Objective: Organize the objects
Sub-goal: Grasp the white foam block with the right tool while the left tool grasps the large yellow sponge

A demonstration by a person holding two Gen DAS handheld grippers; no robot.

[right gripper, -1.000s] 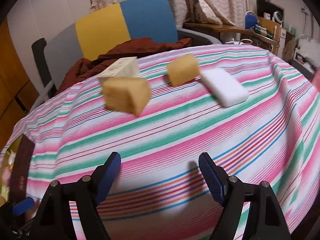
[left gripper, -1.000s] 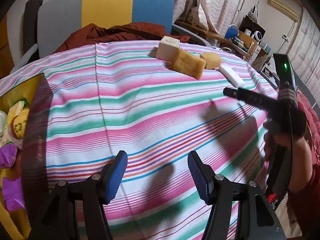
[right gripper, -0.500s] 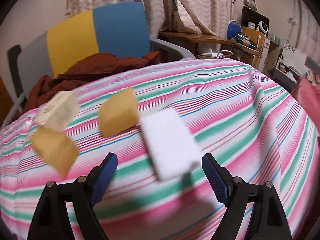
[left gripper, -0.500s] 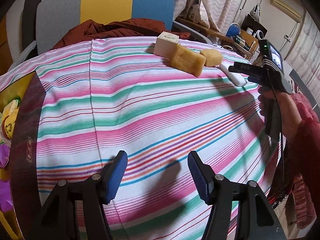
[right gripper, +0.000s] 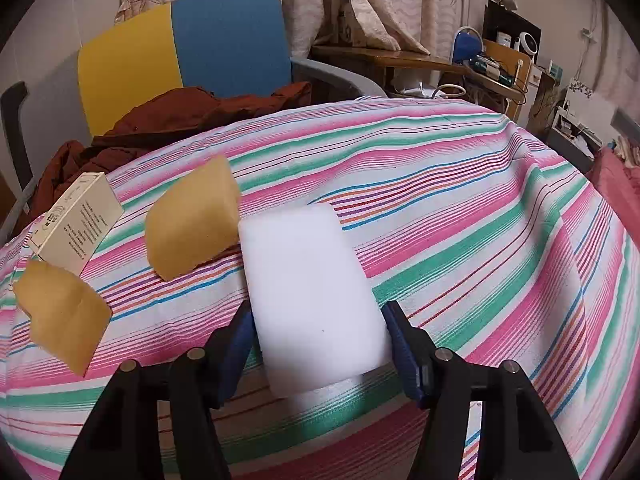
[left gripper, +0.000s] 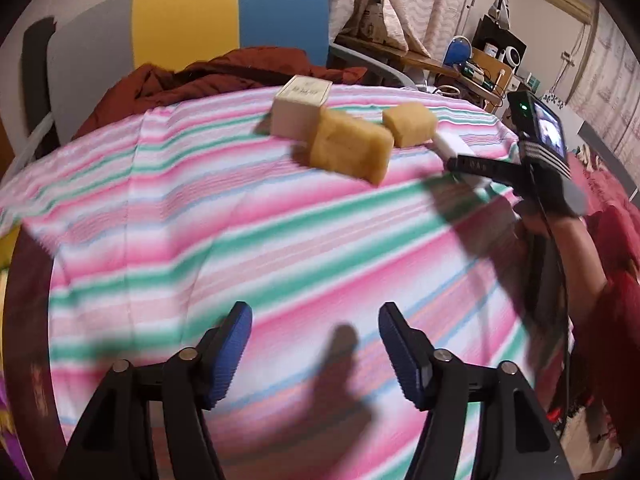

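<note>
A white sponge (right gripper: pixel 308 280) lies on the striped tablecloth (right gripper: pixel 460 208), and my right gripper (right gripper: pixel 318 336) is closing on its near end, blue pads (right gripper: pixel 240 336) against both long sides. Left of it sit two yellow sponges (right gripper: pixel 192 220) (right gripper: pixel 64 316) and a small cream box (right gripper: pixel 78 224). The left wrist view shows the same group far across the table: box (left gripper: pixel 300 108), yellow sponges (left gripper: pixel 350 148) (left gripper: pixel 408 124), white sponge (left gripper: pixel 450 144) under the right gripper (left gripper: pixel 468 166). My left gripper (left gripper: pixel 316 344) hovers over bare cloth, jaws opening, nothing between them.
A grey, yellow and blue chair (right gripper: pixel 180 52) with a rust-red garment (right gripper: pixel 180 116) stands behind the table. A dark brown container rim (left gripper: pixel 28 320) runs along the table's left edge. A person's hand and red sleeve (left gripper: pixel 560 240) hold the right gripper. Cluttered furniture (right gripper: pixel 500 60) fills the far right.
The right gripper moved right past the yellow sponges to the white sponge and narrowed its jaws onto it. The left gripper slid towards the objects and its jaws widened.
</note>
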